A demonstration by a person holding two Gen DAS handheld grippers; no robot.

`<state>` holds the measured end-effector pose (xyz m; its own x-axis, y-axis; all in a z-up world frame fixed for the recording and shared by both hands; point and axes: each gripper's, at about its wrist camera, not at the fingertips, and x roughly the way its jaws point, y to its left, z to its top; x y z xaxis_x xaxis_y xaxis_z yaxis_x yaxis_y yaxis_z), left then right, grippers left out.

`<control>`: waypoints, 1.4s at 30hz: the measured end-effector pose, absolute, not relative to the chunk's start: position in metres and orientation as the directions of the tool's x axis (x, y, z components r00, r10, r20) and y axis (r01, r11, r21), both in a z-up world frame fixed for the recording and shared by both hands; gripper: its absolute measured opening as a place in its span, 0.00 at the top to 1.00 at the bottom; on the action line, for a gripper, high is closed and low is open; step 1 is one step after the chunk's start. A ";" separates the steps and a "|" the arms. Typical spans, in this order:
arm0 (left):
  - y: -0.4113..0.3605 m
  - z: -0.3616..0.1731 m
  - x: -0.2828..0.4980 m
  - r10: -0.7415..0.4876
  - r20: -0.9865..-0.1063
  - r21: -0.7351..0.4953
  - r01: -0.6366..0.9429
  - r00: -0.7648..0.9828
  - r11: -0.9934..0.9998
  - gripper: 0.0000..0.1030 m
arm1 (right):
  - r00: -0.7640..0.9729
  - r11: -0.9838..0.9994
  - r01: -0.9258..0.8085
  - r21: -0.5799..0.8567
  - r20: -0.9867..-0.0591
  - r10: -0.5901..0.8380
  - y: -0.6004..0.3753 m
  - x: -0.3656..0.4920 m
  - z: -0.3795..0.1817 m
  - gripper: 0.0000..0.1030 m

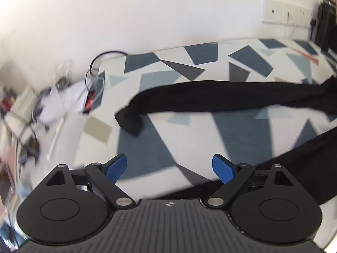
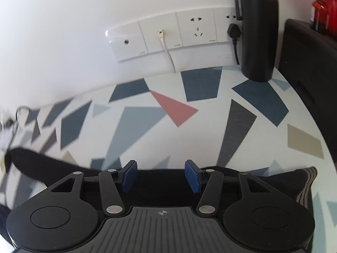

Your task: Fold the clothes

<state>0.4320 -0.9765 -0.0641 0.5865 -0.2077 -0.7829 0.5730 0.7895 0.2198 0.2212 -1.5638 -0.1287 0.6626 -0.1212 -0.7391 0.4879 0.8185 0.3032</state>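
Note:
A black long-sleeved garment (image 1: 210, 94) lies on the table with the geometric-patterned cover (image 1: 242, 130). One sleeve stretches leftward and ends in a cuff (image 1: 128, 120); the garment's body fills the lower right. My left gripper (image 1: 169, 158) hovers over bare tablecloth in front of that sleeve, open wide with nothing between its blue pads. In the right wrist view the black garment (image 2: 42, 162) spreads beneath my right gripper (image 2: 160, 164), which is open, its pads apart above the cloth. A striped inner part (image 2: 305, 185) shows at the garment's right edge.
A black bottle (image 2: 259, 31) stands at the back of the table by the wall sockets (image 2: 179, 35), with cables plugged in. A black box (image 2: 311, 84) borders the table's right side. Blurred clutter and cables (image 1: 52, 101) lie past the table's left edge.

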 end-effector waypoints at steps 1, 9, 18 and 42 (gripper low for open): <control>-0.975 -0.068 0.445 -0.209 -0.779 0.256 0.604 0.591 0.755 0.13 | 0.668 0.804 0.503 0.318 -0.733 -0.128 -1.562 0.223 -0.125 0.53; -0.944 -0.119 0.534 -0.290 -0.796 0.230 0.709 0.531 0.666 0.44 | 0.603 0.739 0.628 0.243 -0.753 -0.265 -1.505 0.237 -0.120 0.53; -0.944 -0.110 0.568 -0.427 -0.807 0.117 0.819 0.408 0.562 0.92 | 0.519 0.671 0.721 0.174 -0.777 -0.356 -1.459 0.221 -0.129 0.53; -0.871 -0.062 0.603 -0.524 -0.800 -0.151 0.748 0.291 0.646 0.41 | 0.453 0.683 0.727 0.067 -0.795 -0.404 -1.433 0.240 -0.147 0.51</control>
